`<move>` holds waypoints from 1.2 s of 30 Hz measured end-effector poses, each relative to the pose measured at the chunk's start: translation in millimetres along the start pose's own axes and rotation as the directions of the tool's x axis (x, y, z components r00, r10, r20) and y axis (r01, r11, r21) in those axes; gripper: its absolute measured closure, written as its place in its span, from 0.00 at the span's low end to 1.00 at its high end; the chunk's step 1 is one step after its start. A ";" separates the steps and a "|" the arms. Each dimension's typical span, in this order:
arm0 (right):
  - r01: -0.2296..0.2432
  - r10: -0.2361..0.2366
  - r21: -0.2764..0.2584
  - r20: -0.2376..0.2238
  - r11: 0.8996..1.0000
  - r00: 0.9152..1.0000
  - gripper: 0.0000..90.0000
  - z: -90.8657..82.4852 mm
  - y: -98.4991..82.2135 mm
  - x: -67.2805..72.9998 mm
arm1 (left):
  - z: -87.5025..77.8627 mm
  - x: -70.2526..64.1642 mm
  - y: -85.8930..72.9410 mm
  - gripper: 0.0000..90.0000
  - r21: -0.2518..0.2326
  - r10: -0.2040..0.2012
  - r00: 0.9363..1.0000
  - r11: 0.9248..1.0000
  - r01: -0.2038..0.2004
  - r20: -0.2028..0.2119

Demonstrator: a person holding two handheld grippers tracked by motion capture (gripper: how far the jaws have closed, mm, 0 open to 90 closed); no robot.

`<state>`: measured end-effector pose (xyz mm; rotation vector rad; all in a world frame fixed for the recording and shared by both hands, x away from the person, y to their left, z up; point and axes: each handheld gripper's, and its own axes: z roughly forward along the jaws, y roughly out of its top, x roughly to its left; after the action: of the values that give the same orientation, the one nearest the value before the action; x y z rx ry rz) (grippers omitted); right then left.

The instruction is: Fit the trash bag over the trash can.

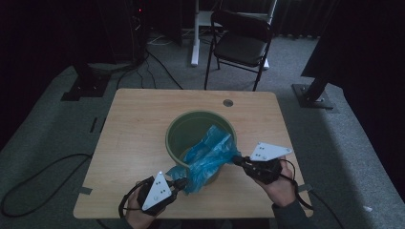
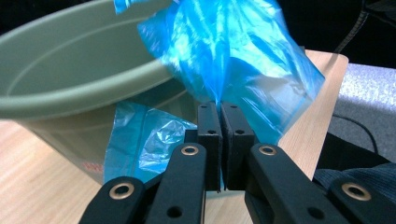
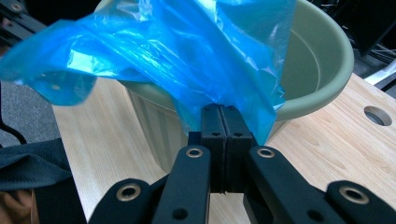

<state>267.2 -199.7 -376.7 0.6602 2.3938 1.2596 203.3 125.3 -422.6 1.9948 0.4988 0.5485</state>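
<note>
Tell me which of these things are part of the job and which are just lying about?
In use:
- blue plastic bag, pinched by both claws
- green bin
- left claw
- right claw

Just around:
- black chair
- floor cables

High view dim, corners near black; surface (image 1: pixel 143 138) palely lit. Both gripper views brighter, glare streaks on blue plastic bag (image 3: pixel 187 60); near jaws slightly soft.

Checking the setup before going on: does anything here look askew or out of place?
The blue bag is not lining the green bin: it lies crumpled over the near rim, partly hanging outside. The left gripper and right gripper each pinch it. Nothing looks spilled or damaged.
</note>
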 end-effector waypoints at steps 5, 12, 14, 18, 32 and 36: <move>-0.003 0.003 -0.001 0.002 1.000 1.000 1.00 -0.1 0.2 -0.7 | 2.7 8.1 -4.3 0.96 0.002 -0.046 0.999 0.999 0.045 0.010; -0.005 0.005 -0.004 0.004 1.000 1.000 1.00 -0.6 -0.4 -2.0 | -0.7 23.4 -12.4 0.89 0.003 -0.116 0.993 0.993 0.116 -0.005; -0.005 0.005 -0.004 0.004 1.000 1.000 1.00 -0.6 -0.3 -1.9 | -5.3 30.9 -14.8 0.89 -0.001 -0.146 0.989 0.989 0.146 -0.016; -0.003 0.003 -0.003 0.005 1.000 1.000 1.00 -0.7 -0.2 -1.8 | -13.7 39.2 -15.5 0.79 -0.021 -0.173 0.984 0.985 0.173 -0.031; 0.007 -0.007 -0.003 0.003 1.000 1.000 1.00 0.0 0.5 0.2 | -27.1 49.6 20.0 0.68 -0.107 -0.151 0.988 0.982 0.153 0.034; 0.009 -0.009 -0.004 0.004 1.000 1.000 1.00 0.1 0.7 0.4 | -18.8 47.7 29.4 0.68 -0.101 -0.140 0.988 0.984 0.146 0.066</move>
<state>267.1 -199.1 -376.1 0.6497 2.3880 1.2587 235.0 152.0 -380.3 1.8520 0.5606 0.4173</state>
